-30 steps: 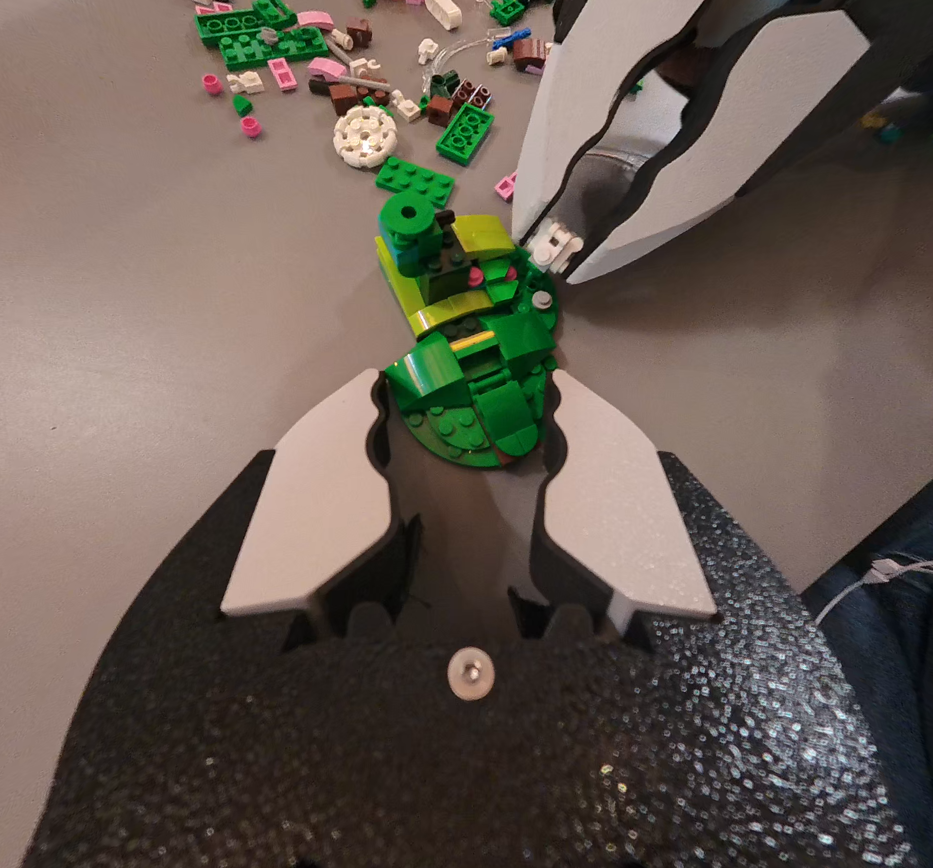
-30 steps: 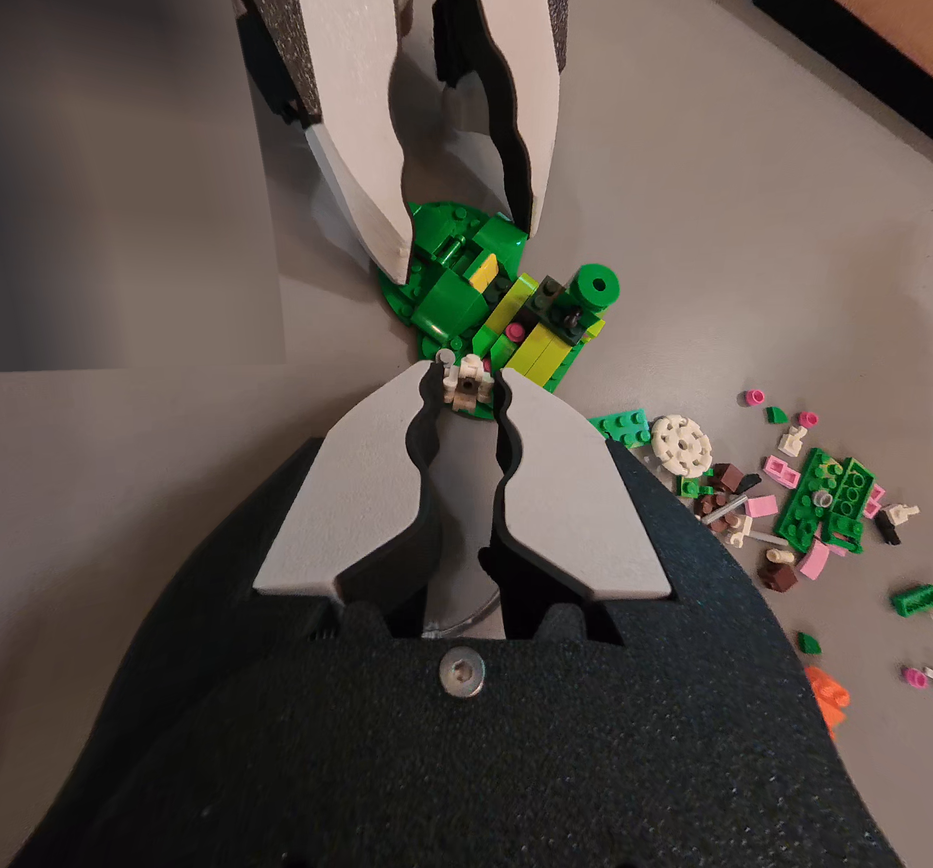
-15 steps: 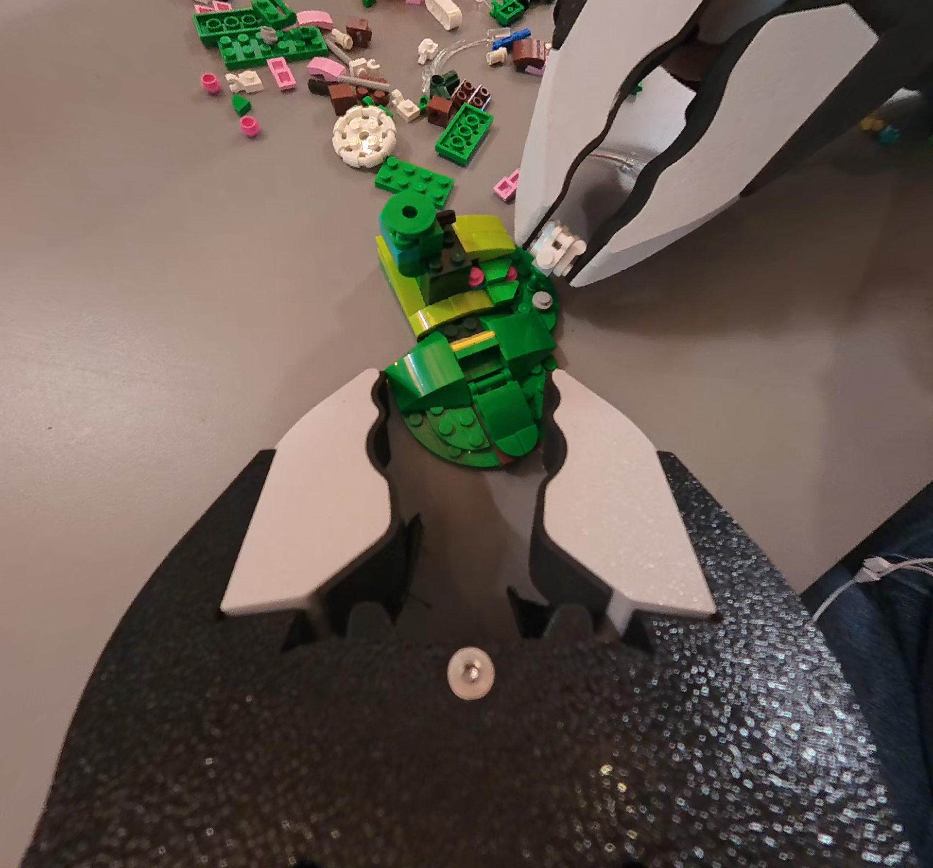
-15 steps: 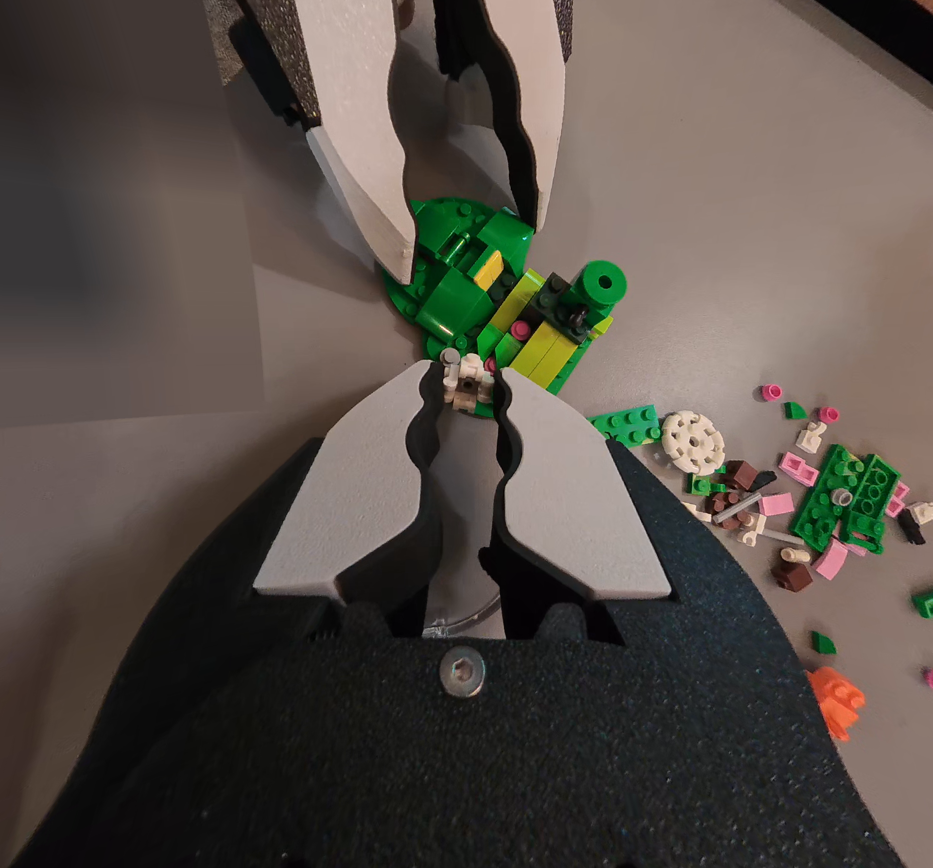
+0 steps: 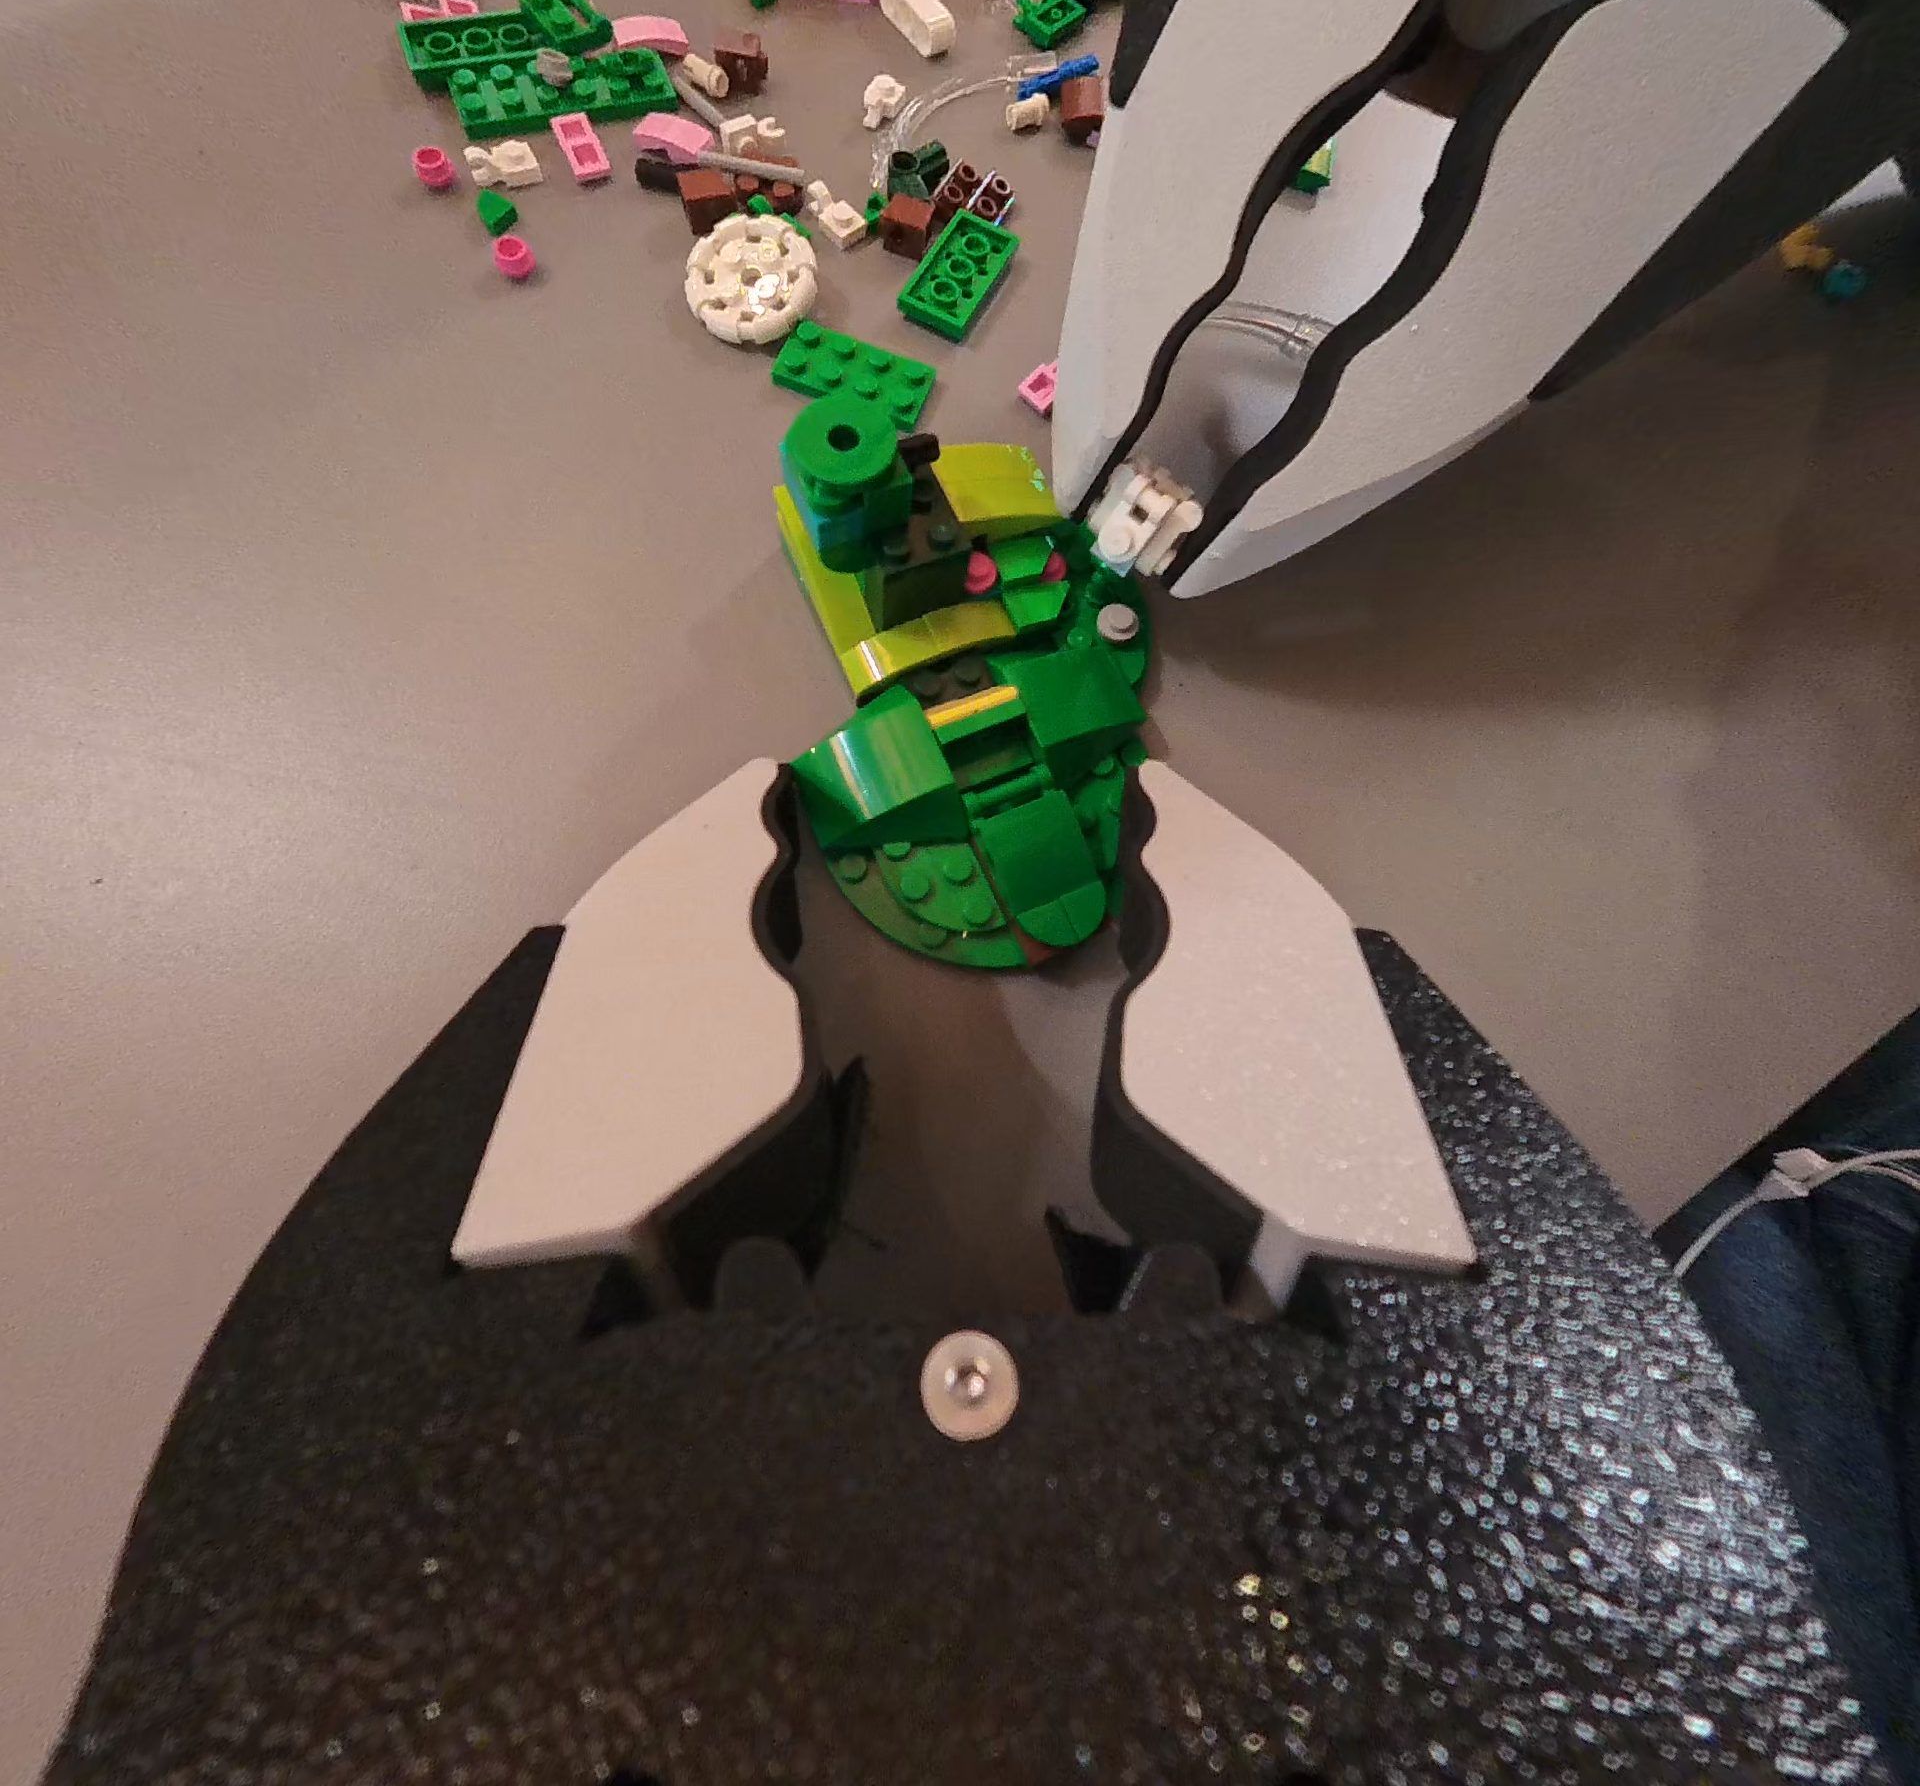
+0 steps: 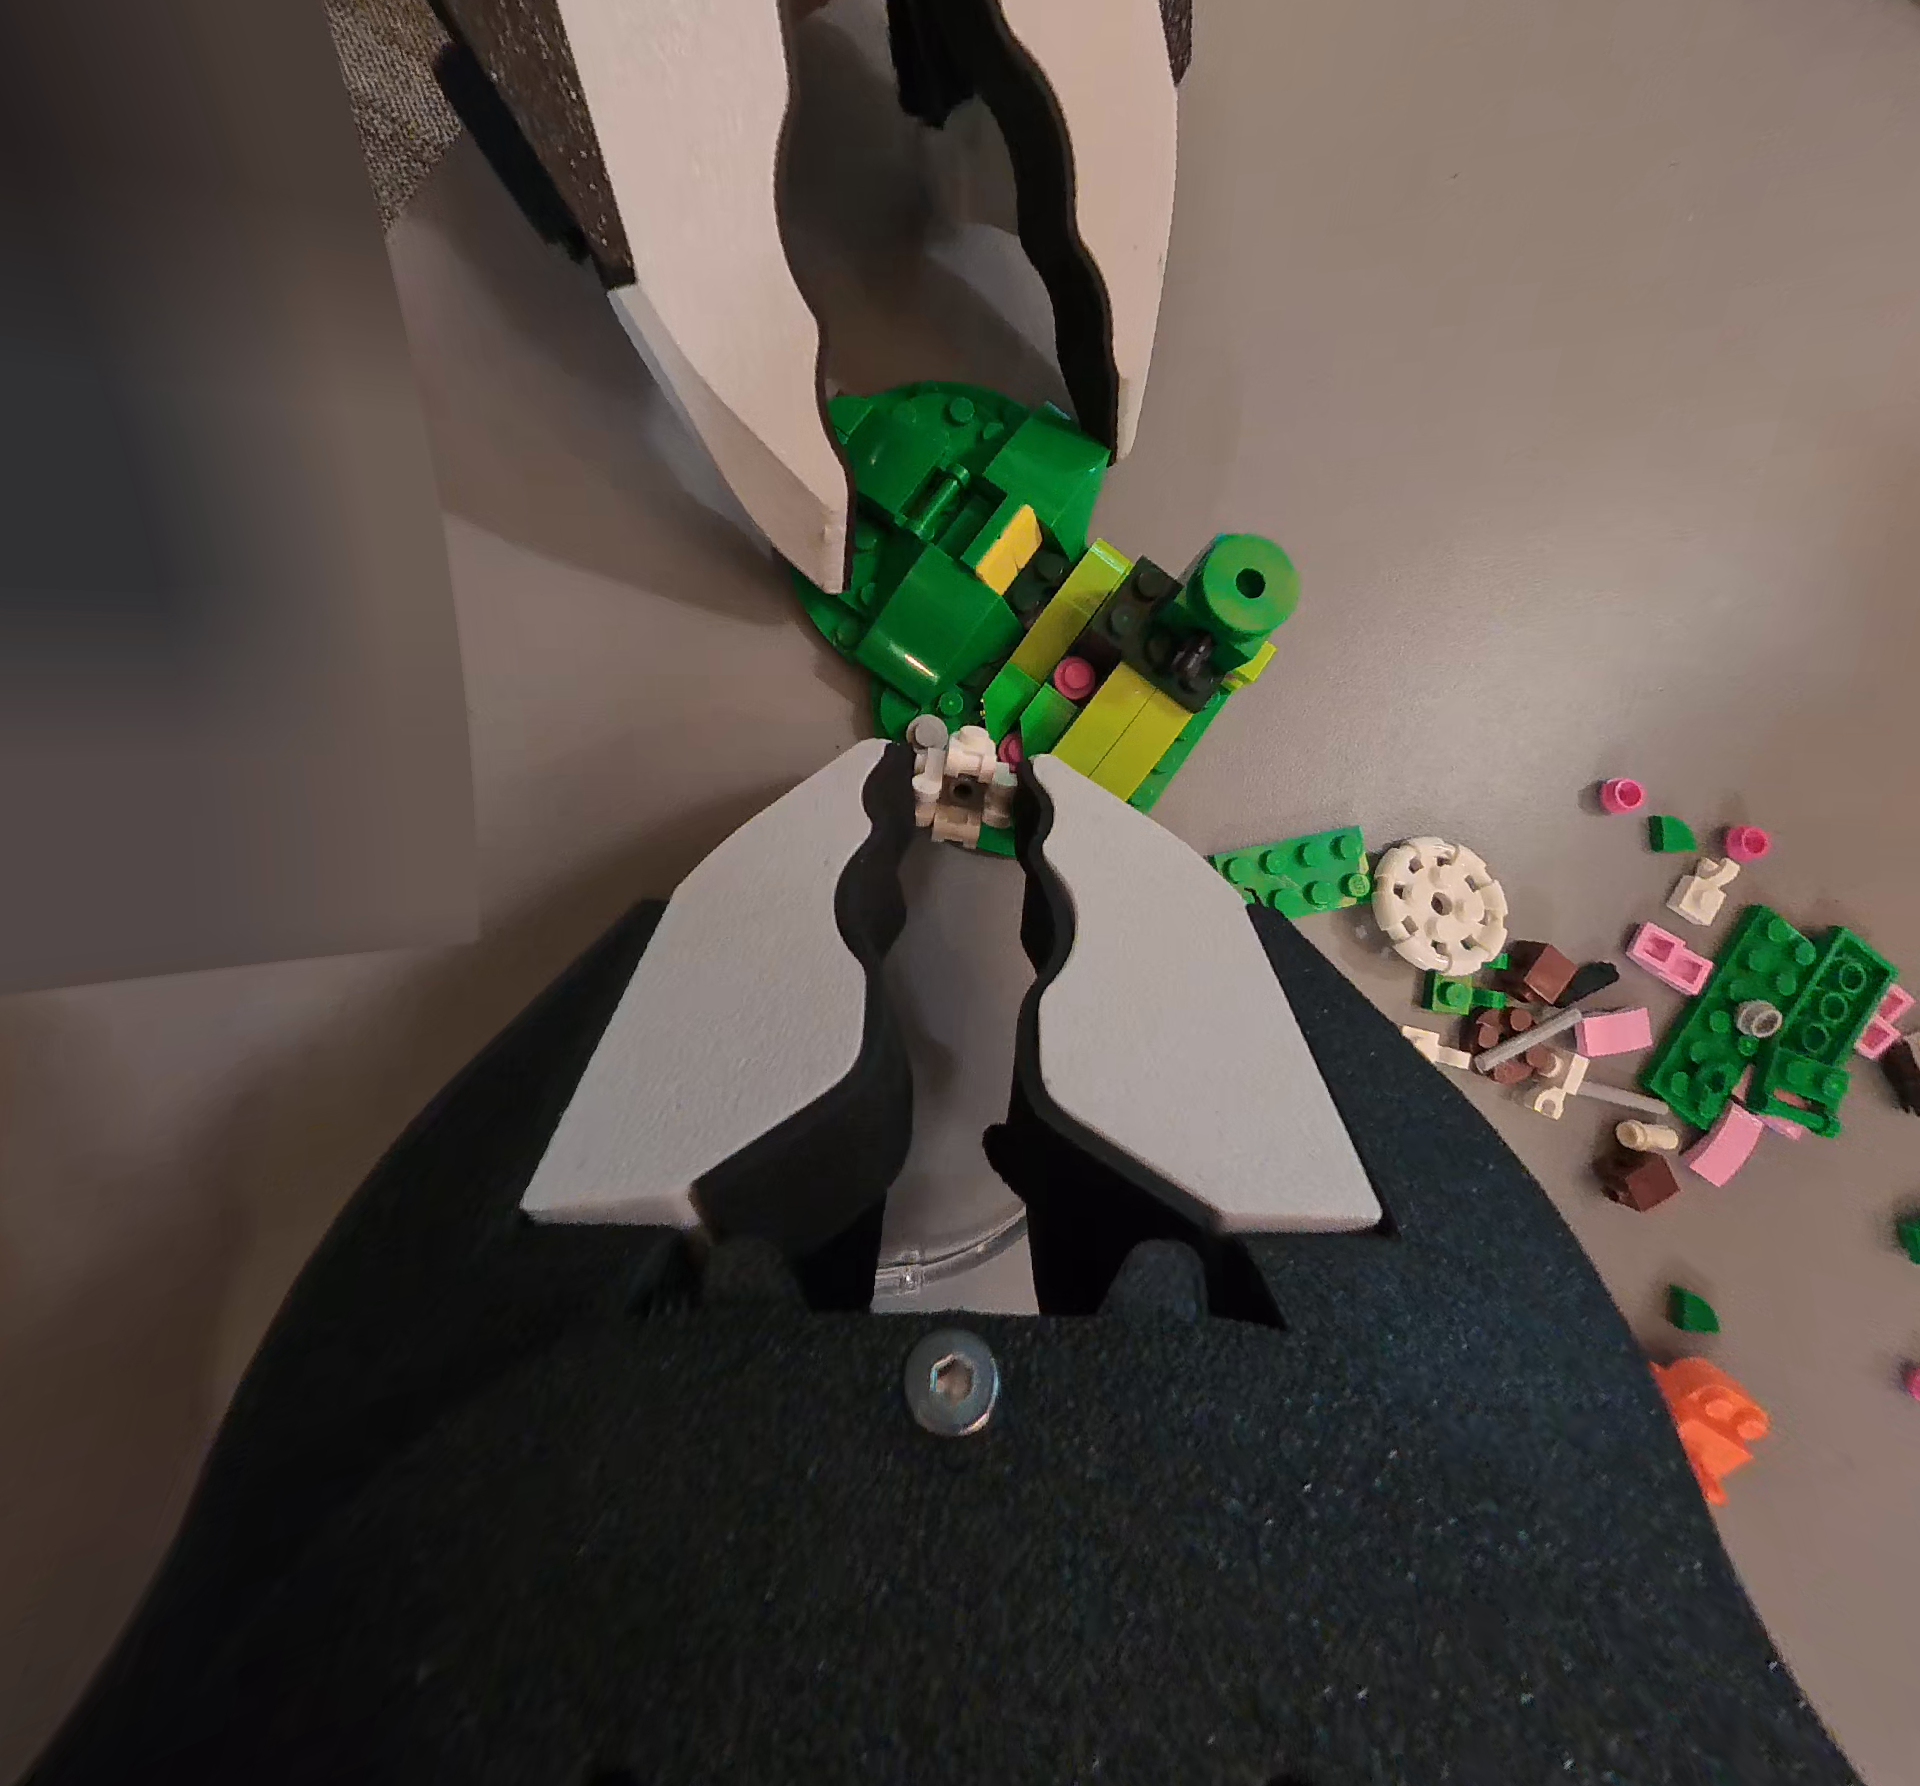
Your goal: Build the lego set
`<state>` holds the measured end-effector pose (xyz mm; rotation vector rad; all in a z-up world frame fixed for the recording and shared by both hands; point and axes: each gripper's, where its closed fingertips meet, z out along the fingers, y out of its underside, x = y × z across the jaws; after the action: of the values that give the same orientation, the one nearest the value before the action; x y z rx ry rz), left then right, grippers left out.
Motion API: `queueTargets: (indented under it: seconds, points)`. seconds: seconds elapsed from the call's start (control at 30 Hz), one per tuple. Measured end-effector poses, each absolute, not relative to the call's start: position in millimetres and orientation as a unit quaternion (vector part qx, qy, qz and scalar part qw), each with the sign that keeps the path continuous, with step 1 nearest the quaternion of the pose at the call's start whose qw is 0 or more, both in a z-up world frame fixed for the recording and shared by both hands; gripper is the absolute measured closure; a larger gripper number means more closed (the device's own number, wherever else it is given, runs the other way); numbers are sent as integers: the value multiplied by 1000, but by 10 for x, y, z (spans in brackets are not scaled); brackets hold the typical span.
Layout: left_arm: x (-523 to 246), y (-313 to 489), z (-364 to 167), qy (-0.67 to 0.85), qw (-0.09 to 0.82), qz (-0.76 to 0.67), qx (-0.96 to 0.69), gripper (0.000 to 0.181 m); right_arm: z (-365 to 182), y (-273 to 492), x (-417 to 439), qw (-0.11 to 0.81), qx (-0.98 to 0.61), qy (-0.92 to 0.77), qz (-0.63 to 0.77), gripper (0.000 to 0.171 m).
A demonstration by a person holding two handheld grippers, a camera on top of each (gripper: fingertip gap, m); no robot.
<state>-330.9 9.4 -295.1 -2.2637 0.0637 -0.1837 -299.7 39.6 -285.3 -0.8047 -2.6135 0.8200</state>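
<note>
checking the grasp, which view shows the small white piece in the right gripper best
The left wrist view: the small white piece shows side-on, pinched in the right gripper. The right wrist view shows it end-on, partly hidden between the fingers.

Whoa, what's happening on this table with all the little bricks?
Someone is building a small green Lego model with two hand-held tongs. The left tongs grip the model's round green base to steady it on the grey table. The right tongs pinch a small white piece at the model's far edge, seemingly to press it on. Loose bricks, among them a white round disc, lie scattered beyond.
</note>
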Motion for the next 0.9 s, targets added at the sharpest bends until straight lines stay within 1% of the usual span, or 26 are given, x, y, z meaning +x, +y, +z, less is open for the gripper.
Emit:
queueTargets:
  seconds: [0.9]
  points:
    - [-3301, 115, -2973, 28, 416, -62, -907, 117, -2870, 381, -3002, 147, -279, -918, 241, 152]
